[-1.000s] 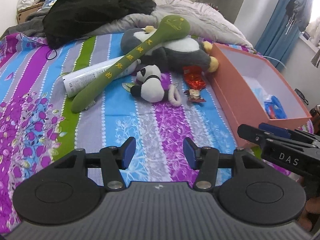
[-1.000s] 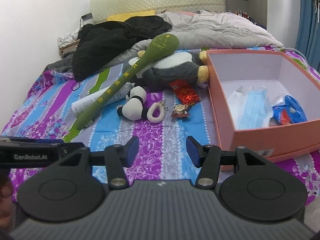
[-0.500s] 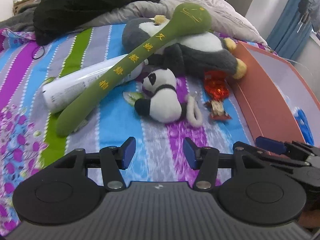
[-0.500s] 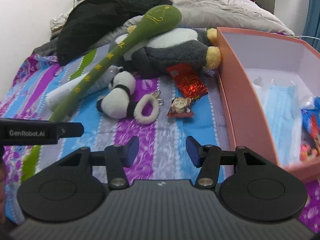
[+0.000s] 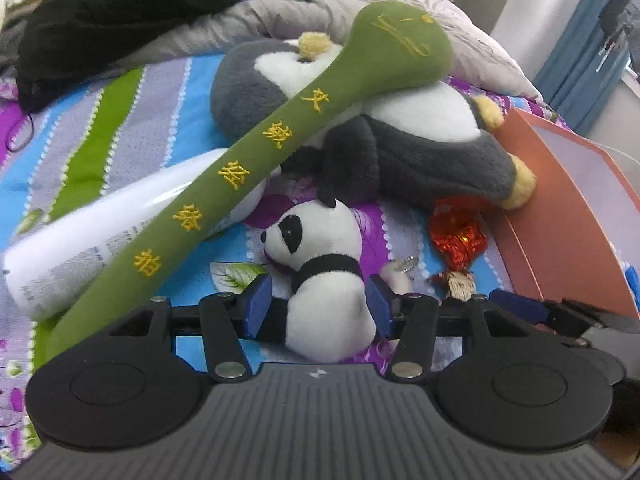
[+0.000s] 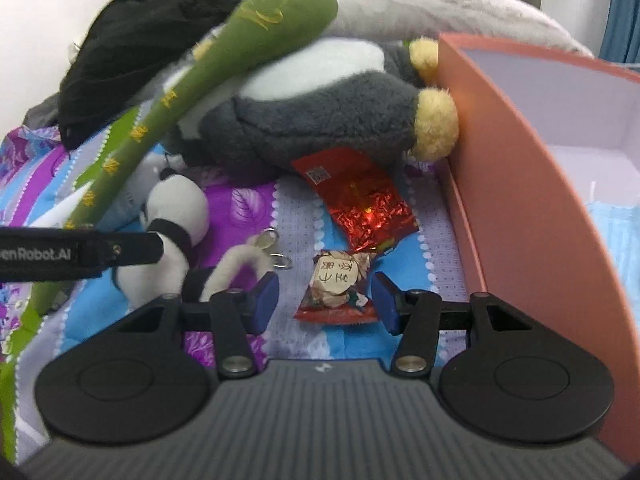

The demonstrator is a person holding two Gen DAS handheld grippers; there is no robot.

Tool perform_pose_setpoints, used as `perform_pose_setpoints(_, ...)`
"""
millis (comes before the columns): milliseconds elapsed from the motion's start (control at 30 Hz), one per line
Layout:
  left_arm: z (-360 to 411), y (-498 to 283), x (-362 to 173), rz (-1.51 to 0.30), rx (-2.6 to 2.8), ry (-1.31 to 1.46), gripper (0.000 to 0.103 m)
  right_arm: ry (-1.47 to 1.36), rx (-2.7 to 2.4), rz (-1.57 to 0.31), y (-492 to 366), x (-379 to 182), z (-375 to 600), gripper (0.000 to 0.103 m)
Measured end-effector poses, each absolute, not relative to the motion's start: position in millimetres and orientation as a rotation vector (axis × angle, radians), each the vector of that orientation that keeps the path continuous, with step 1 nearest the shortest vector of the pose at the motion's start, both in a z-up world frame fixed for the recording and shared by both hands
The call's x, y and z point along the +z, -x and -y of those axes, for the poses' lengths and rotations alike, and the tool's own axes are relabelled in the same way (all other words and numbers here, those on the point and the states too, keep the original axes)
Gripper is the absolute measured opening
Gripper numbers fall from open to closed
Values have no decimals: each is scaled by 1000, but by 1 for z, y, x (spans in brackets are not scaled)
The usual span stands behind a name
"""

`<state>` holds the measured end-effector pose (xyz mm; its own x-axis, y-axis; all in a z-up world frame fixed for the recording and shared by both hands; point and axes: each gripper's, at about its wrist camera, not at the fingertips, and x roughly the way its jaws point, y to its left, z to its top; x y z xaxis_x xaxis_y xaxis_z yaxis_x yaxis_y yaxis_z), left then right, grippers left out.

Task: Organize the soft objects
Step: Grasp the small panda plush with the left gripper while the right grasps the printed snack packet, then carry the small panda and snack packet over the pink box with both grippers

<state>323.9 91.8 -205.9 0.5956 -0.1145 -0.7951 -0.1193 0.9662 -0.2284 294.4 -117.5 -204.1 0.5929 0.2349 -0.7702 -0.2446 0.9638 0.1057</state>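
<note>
A small panda plush (image 5: 320, 248) lies on the striped bedsheet, its body between the blue pads of my left gripper (image 5: 318, 306), which is open and not squeezing it. My right gripper (image 6: 325, 302) is open low over the sheet with a small snack packet (image 6: 336, 284) lying between its fingers. Behind the panda, a long green plush (image 5: 256, 168) with yellow lettering leans across a grey and white penguin plush (image 5: 420, 152). The left gripper's arm (image 6: 80, 254) crosses the panda (image 6: 176, 204) in the right wrist view.
A salmon-pink box (image 6: 520, 184) with blue masks inside stands at the right, touching the penguin's foot. A red foil packet (image 6: 360, 196), a white tube (image 5: 80, 256) under the green plush, and key rings (image 6: 276, 248) lie on the sheet. Black clothing (image 5: 120, 12) and a grey duvet (image 6: 420, 4) are behind.
Both grippers have come forward and down toward the bed. The panda now sits between the left fingers, and the small snack packet between the right fingers. Both jaw gaps look unchanged.
</note>
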Motion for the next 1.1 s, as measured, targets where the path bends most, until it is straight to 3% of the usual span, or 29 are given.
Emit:
perform_pose_setpoints(133, -89, -338, -217, -969, -9, 293, 55, 38, 270, -923, -303, -214, 114, 51)
perform_pose_setpoints(167, -87, -340, -221, -983, -2, 285, 49, 43, 270, -929, -304, -217, 113, 49)
perform_pose_setpoints(367, -88, -338, -225, -969, 7, 296, 47, 17, 282, -934, -304, -219, 116, 46)
perform_pose_setpoints(1100, -94, -245, -175, -932, 61, 287, 47, -6, 359, -913, -228, -172, 132, 41)
